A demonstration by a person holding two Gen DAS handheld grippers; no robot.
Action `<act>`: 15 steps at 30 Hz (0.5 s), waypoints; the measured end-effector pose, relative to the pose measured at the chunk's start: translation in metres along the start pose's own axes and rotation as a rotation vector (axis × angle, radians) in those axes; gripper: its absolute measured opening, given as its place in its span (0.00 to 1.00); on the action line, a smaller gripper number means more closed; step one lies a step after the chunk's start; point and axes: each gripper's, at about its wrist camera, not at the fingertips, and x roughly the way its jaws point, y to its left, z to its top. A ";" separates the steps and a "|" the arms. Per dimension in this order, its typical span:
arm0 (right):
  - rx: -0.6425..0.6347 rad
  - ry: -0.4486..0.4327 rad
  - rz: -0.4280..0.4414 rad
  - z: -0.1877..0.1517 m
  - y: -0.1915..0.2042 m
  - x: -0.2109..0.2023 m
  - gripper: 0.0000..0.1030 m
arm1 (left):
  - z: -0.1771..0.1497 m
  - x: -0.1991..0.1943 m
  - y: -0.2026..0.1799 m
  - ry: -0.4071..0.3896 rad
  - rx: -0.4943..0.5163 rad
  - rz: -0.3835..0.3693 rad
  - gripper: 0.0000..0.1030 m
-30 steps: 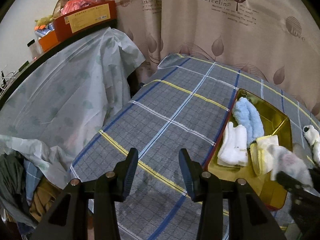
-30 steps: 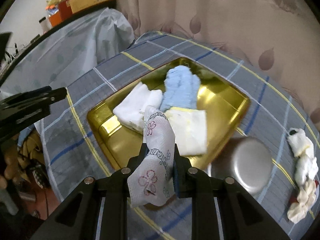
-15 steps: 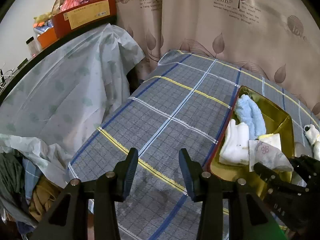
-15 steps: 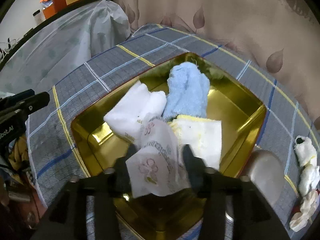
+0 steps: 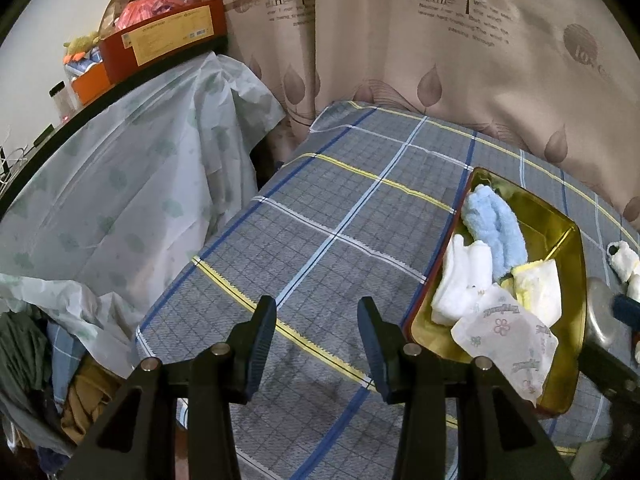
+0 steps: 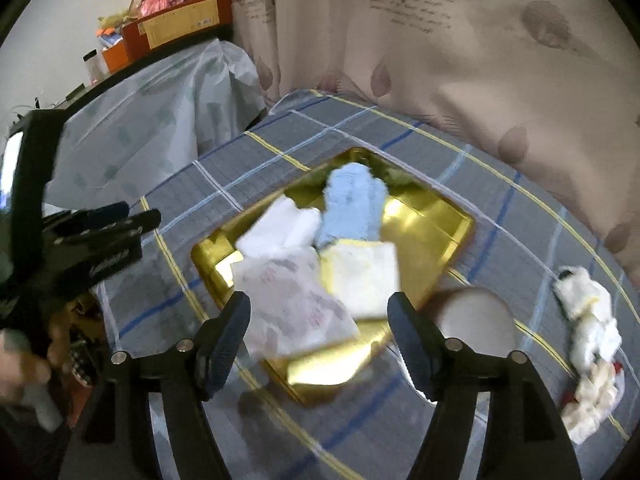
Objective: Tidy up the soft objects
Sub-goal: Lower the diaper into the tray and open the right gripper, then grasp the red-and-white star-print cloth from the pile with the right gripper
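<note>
A gold tray (image 6: 432, 216) (image 5: 560, 232) sits on the plaid tablecloth. It holds a blue fluffy cloth (image 6: 354, 204) (image 5: 494, 224), a white cloth (image 6: 280, 228) (image 5: 462, 276), a yellow-edged cloth (image 6: 362, 276) (image 5: 538, 288) and a flower-printed tissue pack (image 6: 292, 308) (image 5: 506, 340) at its near corner. My right gripper (image 6: 318, 334) is open and empty, just above and behind the pack. My left gripper (image 5: 316, 340) is open and empty over the cloth, left of the tray. White and cream soft pieces (image 6: 588, 336) (image 5: 624, 260) lie right of the tray.
A round metal lid (image 6: 476, 320) (image 5: 598, 316) lies beside the tray's right corner. A plastic-draped shelf (image 5: 132, 184) with boxes (image 5: 164, 40) stands to the left. A curtain (image 5: 460, 52) hangs behind the table. Clothes (image 5: 44, 392) are piled below the table's left edge.
My right gripper opened and let the tissue pack drop into the tray's near corner, then drew back and up. The left gripper stayed put.
</note>
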 end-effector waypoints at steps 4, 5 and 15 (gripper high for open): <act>0.036 0.001 -0.034 -0.021 -0.027 -0.029 0.66 | -0.001 -0.001 -0.003 -0.004 0.008 0.005 0.42; 0.056 0.000 -0.048 -0.028 -0.038 -0.038 0.66 | -0.001 0.000 -0.004 -0.004 0.010 0.008 0.42; 0.314 -0.025 -0.340 -0.100 -0.188 -0.107 0.67 | -0.004 -0.001 -0.012 -0.009 0.041 0.029 0.42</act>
